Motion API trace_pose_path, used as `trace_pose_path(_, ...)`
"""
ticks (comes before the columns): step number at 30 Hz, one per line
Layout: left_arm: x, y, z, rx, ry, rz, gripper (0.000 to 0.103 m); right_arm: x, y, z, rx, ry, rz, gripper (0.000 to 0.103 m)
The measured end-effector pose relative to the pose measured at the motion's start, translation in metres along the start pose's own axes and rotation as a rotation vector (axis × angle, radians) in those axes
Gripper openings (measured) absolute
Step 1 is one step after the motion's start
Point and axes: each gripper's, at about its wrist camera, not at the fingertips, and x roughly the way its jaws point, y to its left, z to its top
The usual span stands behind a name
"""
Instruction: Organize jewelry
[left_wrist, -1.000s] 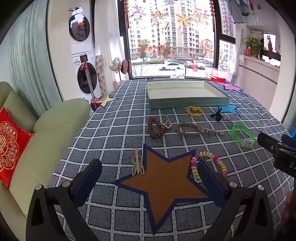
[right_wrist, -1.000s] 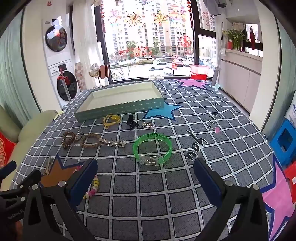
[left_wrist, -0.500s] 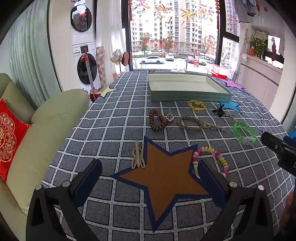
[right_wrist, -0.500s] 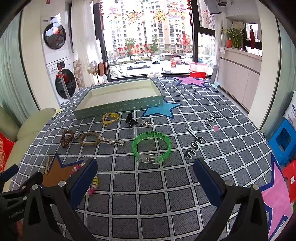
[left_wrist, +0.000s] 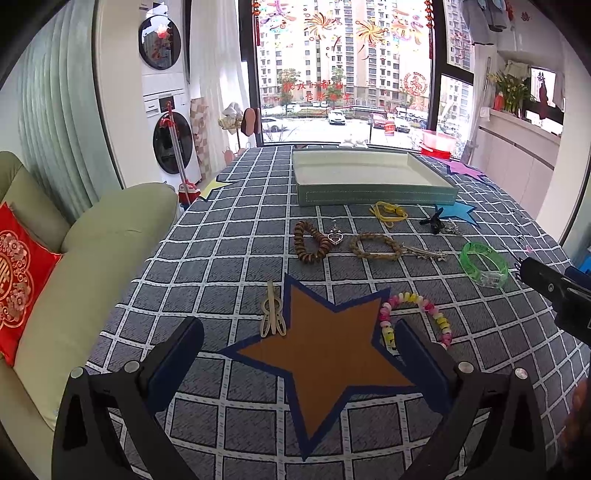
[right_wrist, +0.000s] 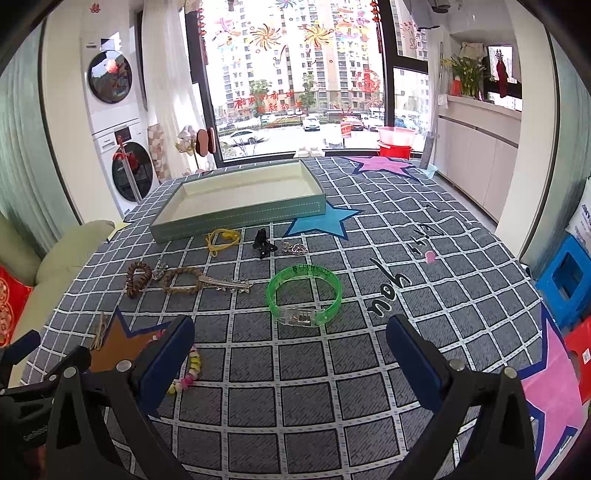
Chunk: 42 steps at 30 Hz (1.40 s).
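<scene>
Both jaws stay spread, empty, and have eased closer: bangle (right_wrist: 303, 295) just ahead of right jaws, beads (left_wrist: 415, 319) by left jaws; tray (right_wrist: 240, 206) holds nothing.

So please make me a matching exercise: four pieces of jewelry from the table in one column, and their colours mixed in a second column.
Things:
1. bangle
2. cord
3. hair clip
4. wooden beads

Colours:
A. black
B. brown
C. clear green
D. yellow

Pairs: 1-C, 2-D, 3-A, 4-B
</scene>
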Motion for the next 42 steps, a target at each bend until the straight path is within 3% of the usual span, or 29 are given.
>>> trace_pose_path(42, -0.0023, -0.0022, 0.0001, 0.006, 0.003, -0.001, 0.103, 0.0026, 0.0008, 0.0008, -0.002, 0.004, 0.012, 0.103)
